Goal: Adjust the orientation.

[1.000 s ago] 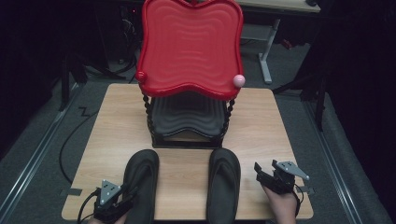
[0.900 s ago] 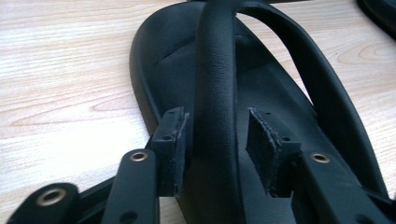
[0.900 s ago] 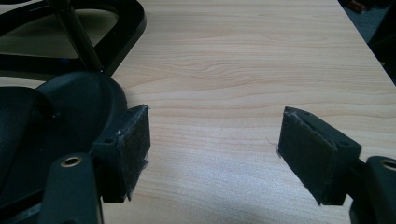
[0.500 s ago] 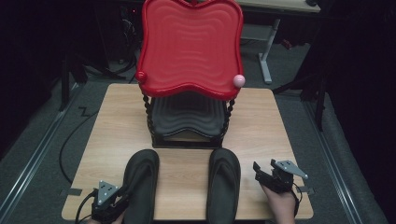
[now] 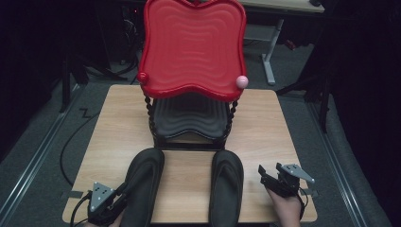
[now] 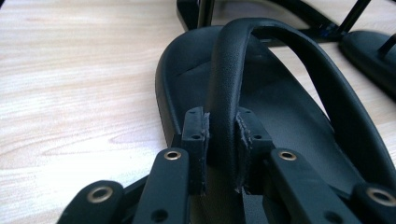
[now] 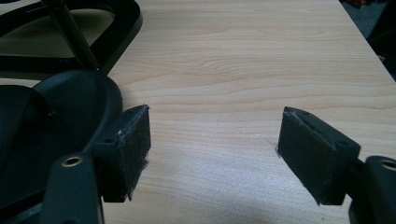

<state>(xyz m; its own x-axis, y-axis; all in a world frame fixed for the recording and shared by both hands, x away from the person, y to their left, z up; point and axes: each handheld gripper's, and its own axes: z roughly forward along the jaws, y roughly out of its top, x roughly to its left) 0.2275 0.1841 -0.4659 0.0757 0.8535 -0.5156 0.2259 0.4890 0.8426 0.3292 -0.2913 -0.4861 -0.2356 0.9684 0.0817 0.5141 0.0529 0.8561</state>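
While left hand-held gripper pinching sandal strap, right spread: wood tabletop, dark rm.

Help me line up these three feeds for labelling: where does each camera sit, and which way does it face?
High view: above the person's side, looking forward and down on the wooden table, the two-tier rack, two black flip-flops, and both hands with grippers.
Left gripper view: rides the left gripper, looking along its jaws, shut on the left flip-flop's strap.
Right gripper view: rides the right gripper, jaws open over bare table beside the right flip-flop.
Shared: the high view and the left gripper view both show the left flip-flop.
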